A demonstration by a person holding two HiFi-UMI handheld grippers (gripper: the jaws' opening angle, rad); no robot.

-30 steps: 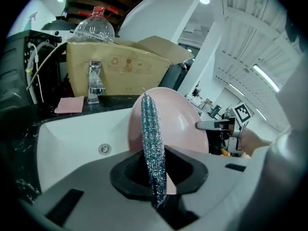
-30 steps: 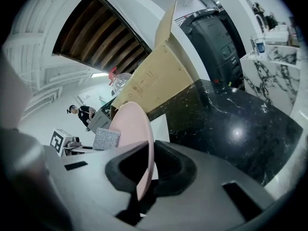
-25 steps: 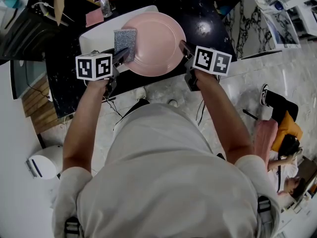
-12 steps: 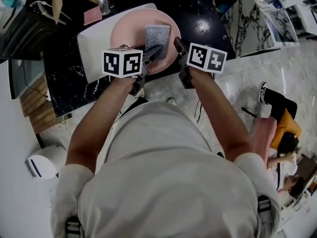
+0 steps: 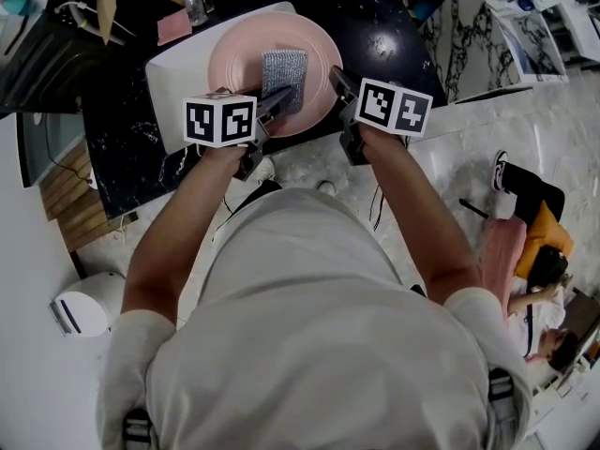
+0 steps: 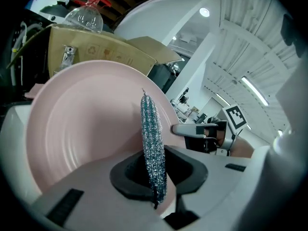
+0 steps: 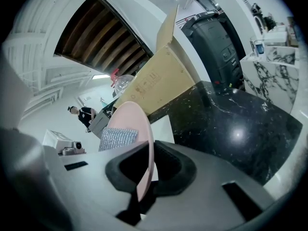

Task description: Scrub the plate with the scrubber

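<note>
A round pink plate is held tilted over a white tray on the black counter. My right gripper is shut on the plate's right rim; in the right gripper view the plate runs edge-on between the jaws. My left gripper is shut on a silver mesh scrubber, which lies flat against the plate's face near its middle. In the left gripper view the scrubber stands edge-on in front of the plate, with the right gripper beyond it.
A cardboard box and a clear plastic bottle stand behind the plate. The black marble counter stretches to the right. A person sits on the floor at the right. A white bin stands lower left.
The scrubber went from the plate's left rim to right of centre, and has now slid back a little left. The plate shifted left and farther away.
</note>
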